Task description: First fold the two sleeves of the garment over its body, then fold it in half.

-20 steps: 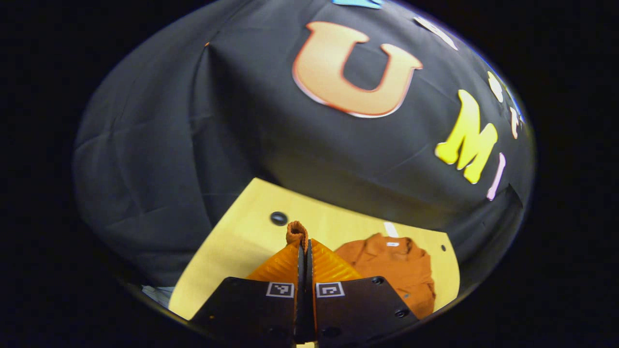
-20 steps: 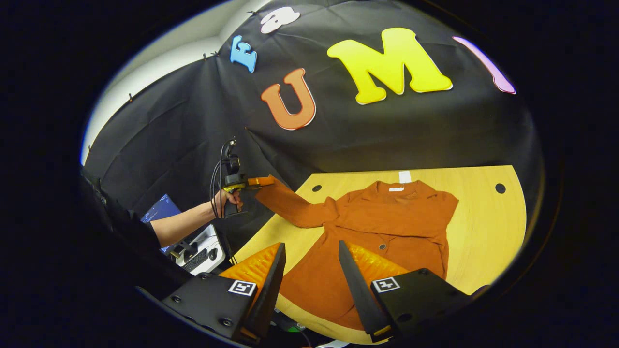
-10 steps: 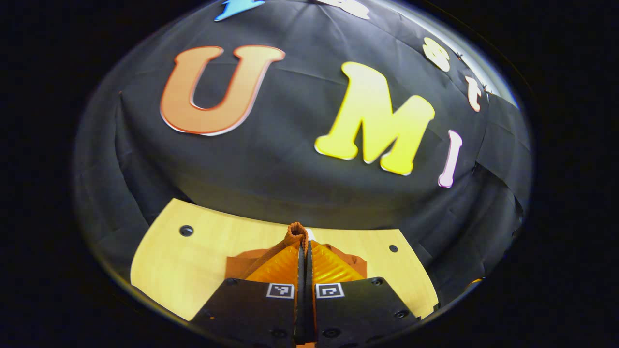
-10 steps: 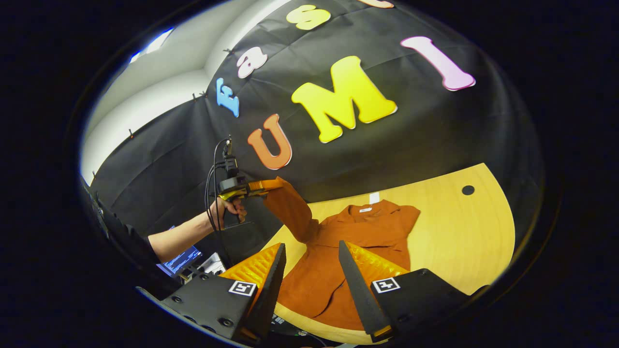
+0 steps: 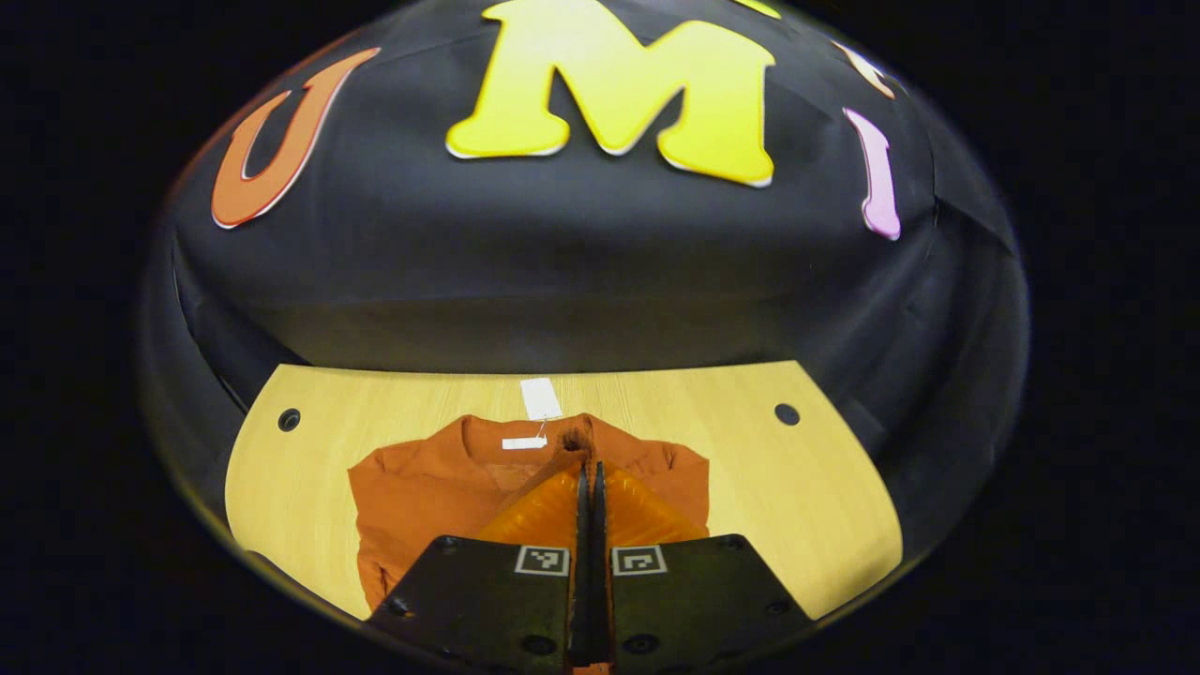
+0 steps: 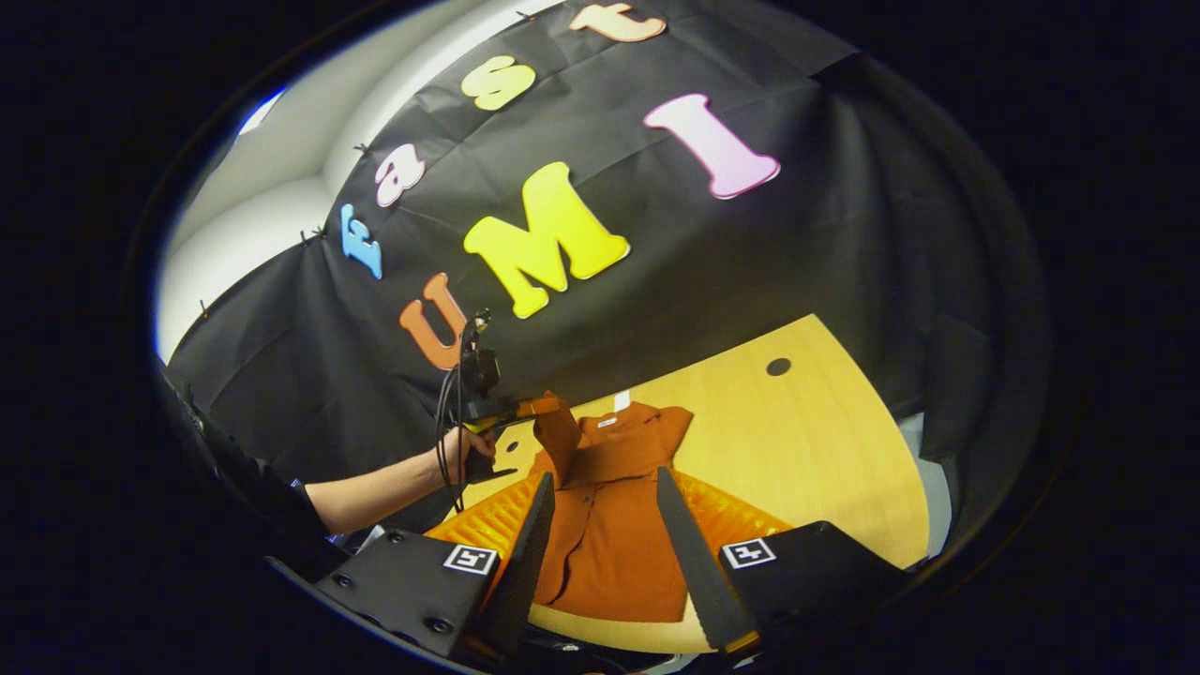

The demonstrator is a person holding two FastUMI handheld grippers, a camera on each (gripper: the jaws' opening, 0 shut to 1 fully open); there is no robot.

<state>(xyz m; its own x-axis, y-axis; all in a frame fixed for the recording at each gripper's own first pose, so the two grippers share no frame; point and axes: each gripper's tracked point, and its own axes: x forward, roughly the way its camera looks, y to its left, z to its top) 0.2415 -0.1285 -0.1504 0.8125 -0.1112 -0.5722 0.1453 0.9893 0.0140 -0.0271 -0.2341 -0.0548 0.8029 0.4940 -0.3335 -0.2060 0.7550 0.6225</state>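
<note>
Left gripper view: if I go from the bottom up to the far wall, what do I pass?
Left gripper → pinched sleeve end → white tag → bare table → black cloth wall.

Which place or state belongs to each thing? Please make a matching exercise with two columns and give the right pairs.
Things:
1. left gripper
2. right gripper
3. white tag
4. orange garment

Places or states:
A. lies on the wooden table, just beyond the collar
B. shut on a sleeve, holding it above the garment's body
C. spread on the table, buttons up
D. open, holding nothing

Pairs: 1-B, 2-D, 3-A, 4-C
</note>
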